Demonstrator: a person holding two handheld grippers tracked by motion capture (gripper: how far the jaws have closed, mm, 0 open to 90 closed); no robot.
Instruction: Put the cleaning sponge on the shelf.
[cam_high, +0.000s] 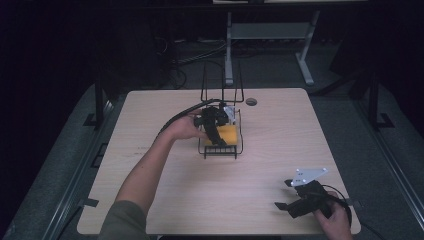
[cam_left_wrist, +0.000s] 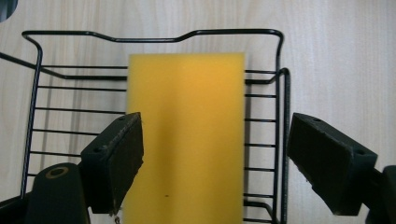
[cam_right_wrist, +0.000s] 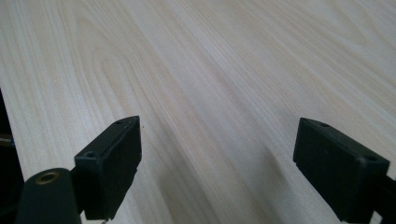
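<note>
Jaws wide over yellow sponge (cam_left_wrist: 187, 140), wire rack (cam_left_wrist: 280, 140), pale wood table (cam_high: 280, 145).

No readable text, label, brand, number or sign anywhere: none on the yellow sponge (cam_left_wrist: 187, 140), none on the wire rack (cam_left_wrist: 280, 116), none on the desk (cam_high: 280, 145).

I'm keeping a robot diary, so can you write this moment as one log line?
left gripper: open, over yellow sponge in wire rack | right gripper: open, idle, low over table near corner
</note>
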